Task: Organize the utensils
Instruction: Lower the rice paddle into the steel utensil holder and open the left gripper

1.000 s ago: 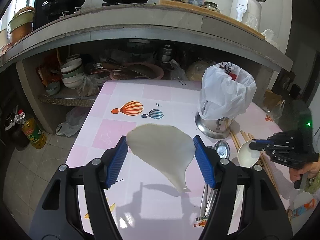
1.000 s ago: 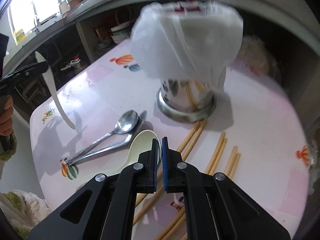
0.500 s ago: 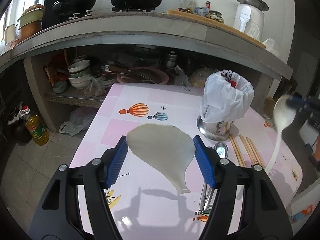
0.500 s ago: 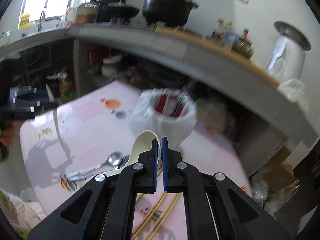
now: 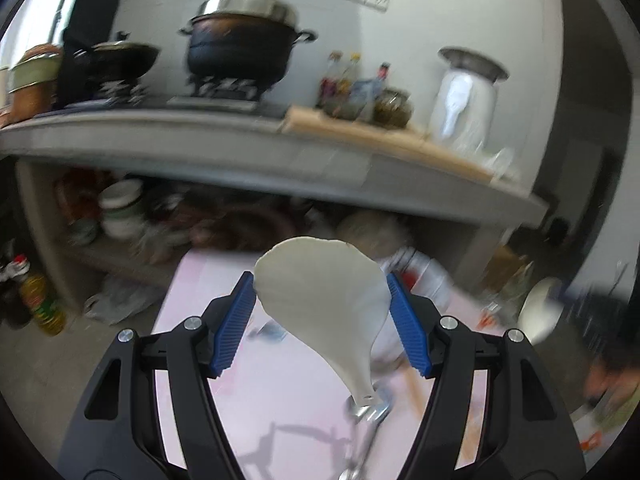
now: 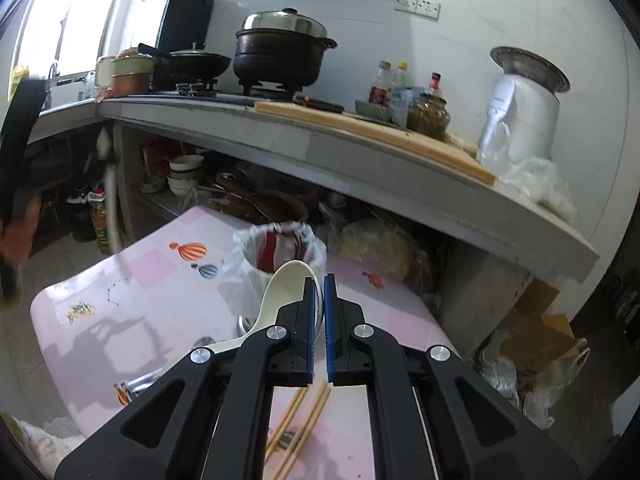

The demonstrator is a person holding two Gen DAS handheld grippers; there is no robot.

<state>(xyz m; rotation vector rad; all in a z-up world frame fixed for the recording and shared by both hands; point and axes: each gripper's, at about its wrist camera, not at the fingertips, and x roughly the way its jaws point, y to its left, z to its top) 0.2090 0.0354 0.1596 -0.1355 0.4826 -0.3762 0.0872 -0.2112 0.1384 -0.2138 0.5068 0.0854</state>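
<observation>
Raised both claws off table: left claw [image 5: 322, 320] gripped rice paddle [image 5: 324, 300], right claw [image 6: 319, 328] clamped spoon [image 6: 280, 292], lined holder [image 6: 276, 252] just ahead, ready for drop.

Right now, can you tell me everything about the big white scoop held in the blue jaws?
The white scoop is a flat rice paddle that looks like smooth, cream-white plastic. Its wide rounded blade points up and away, and it narrows to a thin handle pointing down toward the camera. The left gripper clamps its blade edge to edge between blue ribbed pads. It hangs in the air above the pink table, touching nothing else. The picture is blurred, so no fine marks show.
</observation>
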